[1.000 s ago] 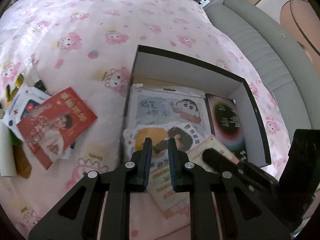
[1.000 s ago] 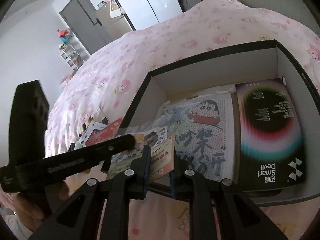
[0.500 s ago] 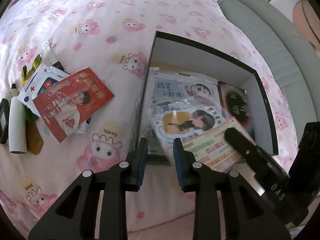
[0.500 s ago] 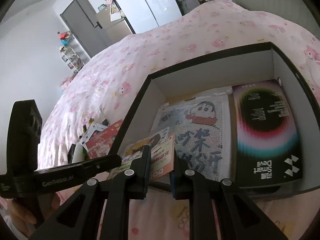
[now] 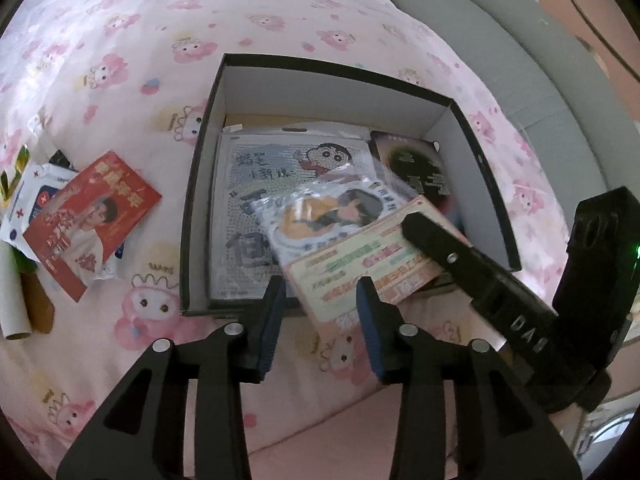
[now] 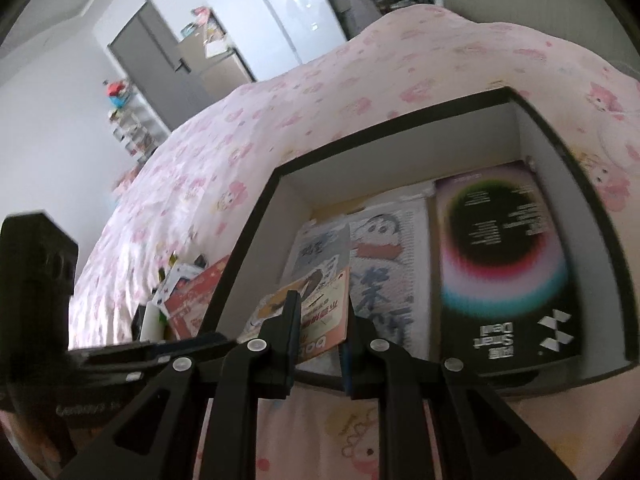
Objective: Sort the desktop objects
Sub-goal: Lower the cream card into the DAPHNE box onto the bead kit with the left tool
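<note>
Two hand-held grippers were seen over a bed (image 5: 280, 8) with a pink sheet. A black box (image 5: 200, 184) with white walls was set on the sheet, and its top was open.

The left hand-held gripper (image 5: 320, 304) was held just in front of the near wall of the box. Its jaws were spread apart and nothing was held between them.

The right hand-held gripper (image 6: 320, 320) was closed on a card (image 5: 360, 268) with pink edges and green print. The card was held by its right end, tilted, over the near wall of the box. One end was inside the box and the other end stuck out past the wall. A clear bag (image 5: 328, 208) with a cartoon picture was seen just under the card, inside the box. It could not be told if the bag was gripped too.

Flat on the floor of the box, a big sheet (image 5: 256, 184) with a cartoon boy was laid. A dark packet (image 6: 504, 260) with a bright ring was laid beside it, on the right.

Left of the box, well apart from it, a red packet (image 5: 88, 220) was laid on the bed. A white and blue packet (image 5: 36, 192) was partly hidden under it. A white tube (image 5: 12, 304) was seen at the left edge.
</note>
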